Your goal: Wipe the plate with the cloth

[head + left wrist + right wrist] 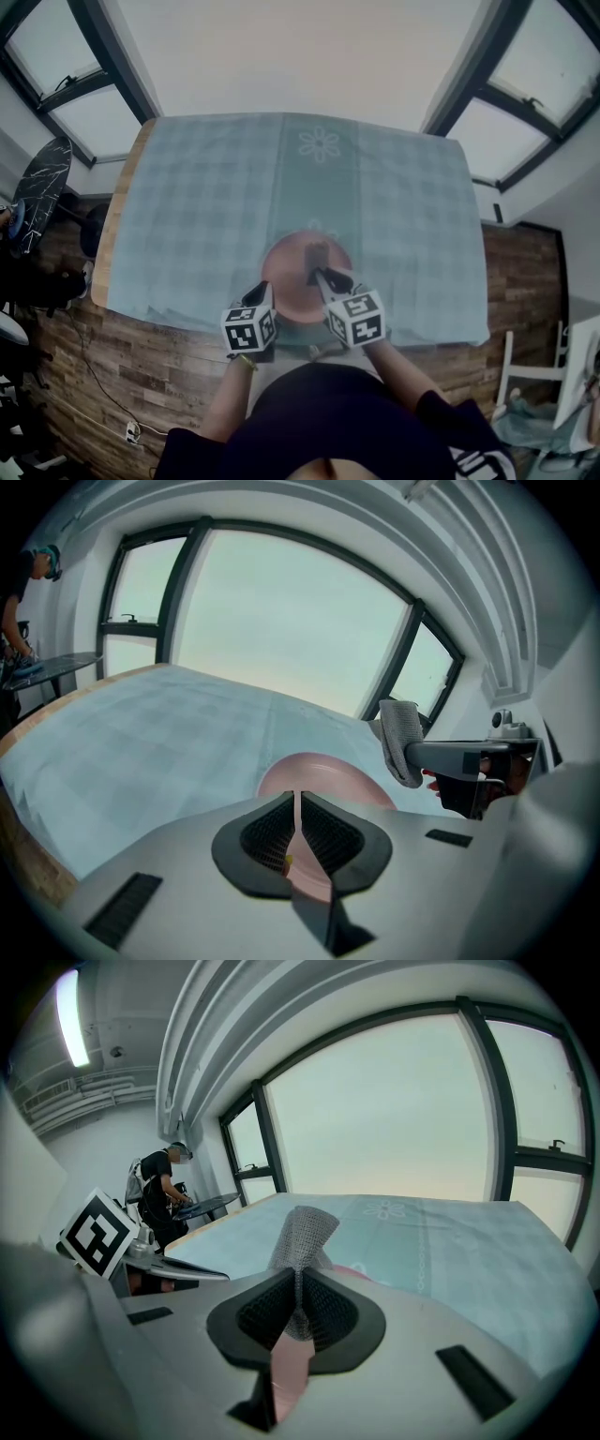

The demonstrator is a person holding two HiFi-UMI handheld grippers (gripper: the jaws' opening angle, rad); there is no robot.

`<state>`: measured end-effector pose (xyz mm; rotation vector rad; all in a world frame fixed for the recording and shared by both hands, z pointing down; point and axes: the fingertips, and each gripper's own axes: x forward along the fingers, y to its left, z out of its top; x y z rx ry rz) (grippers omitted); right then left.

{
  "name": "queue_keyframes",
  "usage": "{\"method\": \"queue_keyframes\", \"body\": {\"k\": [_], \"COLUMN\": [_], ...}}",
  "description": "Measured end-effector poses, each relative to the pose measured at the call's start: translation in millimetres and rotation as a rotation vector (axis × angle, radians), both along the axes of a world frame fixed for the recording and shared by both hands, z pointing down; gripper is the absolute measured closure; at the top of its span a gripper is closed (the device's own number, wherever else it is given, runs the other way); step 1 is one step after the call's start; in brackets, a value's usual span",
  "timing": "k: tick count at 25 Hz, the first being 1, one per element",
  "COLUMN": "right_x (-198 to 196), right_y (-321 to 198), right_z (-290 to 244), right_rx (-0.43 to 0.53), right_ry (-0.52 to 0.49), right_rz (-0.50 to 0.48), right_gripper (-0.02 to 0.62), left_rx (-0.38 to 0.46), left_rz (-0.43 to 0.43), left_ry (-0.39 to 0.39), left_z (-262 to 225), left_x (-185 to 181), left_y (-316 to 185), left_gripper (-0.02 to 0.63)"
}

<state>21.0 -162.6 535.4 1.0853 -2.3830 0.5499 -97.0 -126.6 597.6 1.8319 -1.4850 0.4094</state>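
The pink plate (287, 282) lies on the table's near half, close to the person, on a pale blue-green checked tablecloth (202, 202). In the head view its near rim is covered by both grippers. In the left gripper view only the far part of the plate (323, 774) rises above that gripper's body. In the right gripper view it is a thin pink sliver (353, 1272) beside the jaws. The grey cloth (317, 255) sits over the middle of the plate, pinched in the right gripper (318, 273). In that gripper's own view its jaws (298, 1309) are pressed onto the cloth (302, 1235), and a folded tuft stands up past the tips. From the left gripper's side the cloth (401, 739) hangs down from the tips of the right gripper (414, 757). Whether its lower end touches the plate cannot be told, as the head view is soft there. The left gripper (266, 292) is at the plate's near left rim, and contact is unclear. Its jaws (296, 832) are pressed together with nothing between them, and only pink shows through the thin slit. The tablecloth hides the table except for a wooden edge (111, 220) on the left. A second person (157, 1196) stands by a dark board (41, 190) well off to that side, partly cut off by the frame edge.
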Motion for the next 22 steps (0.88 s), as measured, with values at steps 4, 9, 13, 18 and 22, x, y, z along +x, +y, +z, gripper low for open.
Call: {"method": "queue_keyframes", "body": {"k": [4,9,13,18,22], "right_x": [-4.4,-3.1,-2.4,-3.9,-3.4], "right_y": [-14.6,-29.1,-40.6,-50.0,-52.5], "right_z": [15.2,34.3,51.1,69.8,81.3], "right_rx": [-0.019,-0.048,-0.061,-0.079,-0.107], "right_ry": [0.041,0.078,0.108,0.161,0.197], "right_rz": [0.005,0.018,0.024,0.008,-0.001], "right_gripper": [0.561,0.561,0.561,0.561,0.561], "left_rx": [-0.043,-0.087,-0.109,-0.117,-0.135], "left_rz": [-0.004,0.017,0.022,0.012,-0.003], "left_ry": [0.01,0.023,0.018,0.022,0.017], "left_z": [16.4,32.9,45.0,55.0,63.4], "left_x": [-9.3,-14.9,-20.1,-21.2,-21.2], "left_y": [-6.7,-14.5,-21.1,-27.5,-28.4], "left_gripper": [0.584,0.515,0.492,0.491,0.492]}}
